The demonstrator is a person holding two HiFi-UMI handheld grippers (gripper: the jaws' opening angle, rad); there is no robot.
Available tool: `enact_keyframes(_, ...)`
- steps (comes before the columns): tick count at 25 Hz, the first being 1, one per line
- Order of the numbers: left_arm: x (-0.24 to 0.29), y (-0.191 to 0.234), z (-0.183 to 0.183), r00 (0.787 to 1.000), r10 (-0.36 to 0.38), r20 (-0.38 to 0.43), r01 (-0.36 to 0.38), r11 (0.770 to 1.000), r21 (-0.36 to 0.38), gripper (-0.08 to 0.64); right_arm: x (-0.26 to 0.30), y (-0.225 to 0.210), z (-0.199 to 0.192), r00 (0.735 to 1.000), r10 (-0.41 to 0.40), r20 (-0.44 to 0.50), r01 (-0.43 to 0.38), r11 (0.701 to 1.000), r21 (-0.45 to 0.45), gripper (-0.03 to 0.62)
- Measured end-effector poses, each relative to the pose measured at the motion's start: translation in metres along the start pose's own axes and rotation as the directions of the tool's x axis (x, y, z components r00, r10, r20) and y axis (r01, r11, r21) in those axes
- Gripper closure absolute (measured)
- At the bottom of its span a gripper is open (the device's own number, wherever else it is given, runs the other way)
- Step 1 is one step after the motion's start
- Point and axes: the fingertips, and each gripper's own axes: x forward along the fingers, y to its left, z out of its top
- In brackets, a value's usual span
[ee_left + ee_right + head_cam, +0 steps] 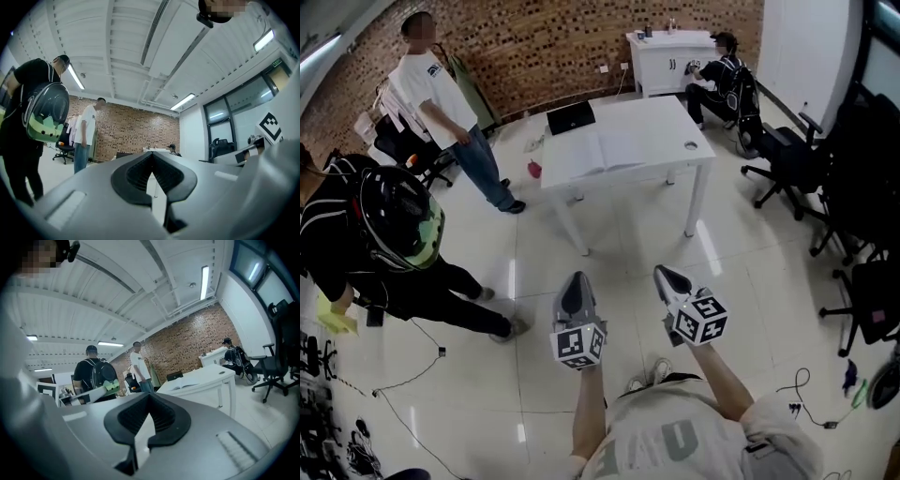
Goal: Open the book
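Note:
An open white book (pixel 605 153) lies flat on the white table (pixel 694 122) across the room; the right gripper view shows the book (pixel 190 384) lying open too. I stand well back from the table. My left gripper (pixel 575 283) and my right gripper (pixel 666 275) are held side by side over the floor, both pointing towards the table, both shut with nothing between the jaws. Seen from its own camera, the left gripper (pixel 151 154) has its jaws closed, and so does the right gripper (pixel 149 397).
A black laptop (pixel 571 117) stands at the table's far left corner. A person in a white shirt (pixel 441 103) stands left of the table, another with a backpack (pixel 398 220) is near my left, a third sits by the cabinet (pixel 661 56). Office chairs (pixel 797 159) line the right.

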Motion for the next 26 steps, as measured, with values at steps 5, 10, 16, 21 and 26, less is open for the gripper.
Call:
enact_keyframes(5,-0.011,-0.006,0.001,0.999,-0.037,-0.008,0.037,0.999,0.005,0.545,-0.015,0.008,-0.006,0.998,-0.067,0.017,0.067,0.998,-0.022,0.589)
enact_keyframes(10,-0.019,-0.005,0.000,0.999,-0.044,-0.014,0.044,0.999,0.009,0.545,-0.022,0.012,-0.013,0.995,-0.092,0.030,0.092,0.996,0.008,0.589)
enact_keyframes(16,-0.022,-0.007,-0.005,0.997,-0.068,-0.021,0.067,0.998,-0.020,0.545,-0.026,0.014,-0.010,0.992,-0.114,0.045,0.114,0.993,0.013,0.589)
enact_keyframes(21,-0.021,-0.020,-0.005,0.996,-0.083,-0.024,0.083,0.996,-0.015,0.545,-0.032,0.009,-0.009,0.992,-0.118,0.051,0.117,0.993,0.017,0.589)
enact_keyframes(26,-0.025,-0.022,-0.006,0.996,-0.085,-0.031,0.084,0.996,-0.027,0.545,-0.033,0.011,-0.014,0.993,-0.112,0.037,0.111,0.993,0.031,0.589)
